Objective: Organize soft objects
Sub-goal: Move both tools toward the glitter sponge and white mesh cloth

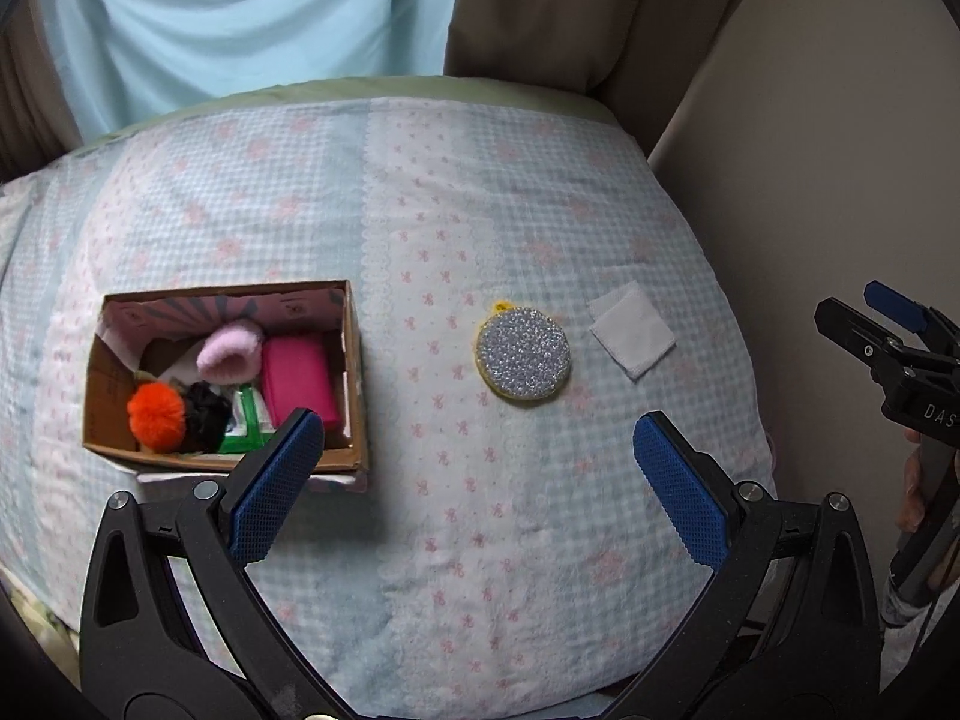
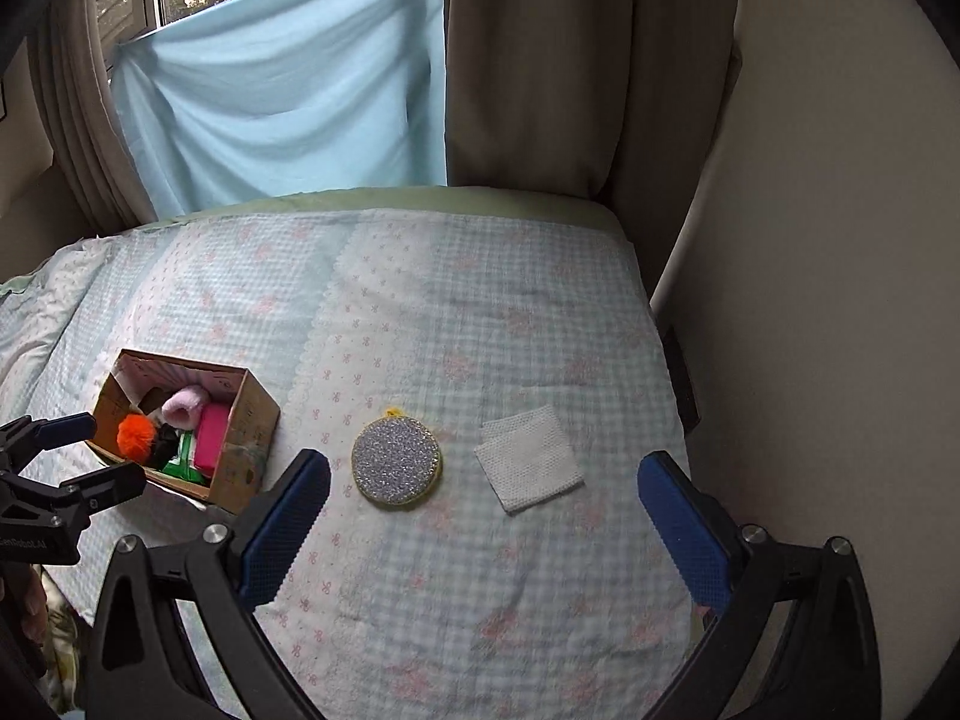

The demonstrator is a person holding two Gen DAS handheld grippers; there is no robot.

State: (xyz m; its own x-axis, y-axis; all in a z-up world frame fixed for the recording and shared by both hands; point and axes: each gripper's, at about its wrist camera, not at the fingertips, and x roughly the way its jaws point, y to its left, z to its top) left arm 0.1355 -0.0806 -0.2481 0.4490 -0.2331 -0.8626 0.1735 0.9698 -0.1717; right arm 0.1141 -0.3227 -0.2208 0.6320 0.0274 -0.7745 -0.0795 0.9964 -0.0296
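A cardboard box [image 1: 354,372] [image 2: 252,420] sits on the bed's left side. It holds an orange pompom [image 1: 156,411], a black fluffy item [image 1: 207,414], a pink fluffy item [image 1: 231,351], a magenta block [image 1: 297,381] and a green packet [image 1: 246,423]. A round glittery silver sponge [image 1: 523,361] [image 2: 396,461] and a white folded cloth [image 1: 631,333] [image 2: 528,459] lie on the quilt right of the box. My left gripper [image 1: 477,456] is open and empty, near the box's front right corner. My right gripper [image 2: 483,498] is open and empty, in front of the sponge and cloth.
The bed has a pale blue and pink checked quilt [image 1: 450,540] [image 2: 480,600]. A beige wall [image 2: 840,300] bounds the right side. Brown curtains [image 2: 540,60] and a light blue cloth [image 2: 288,90] hang behind the bed.
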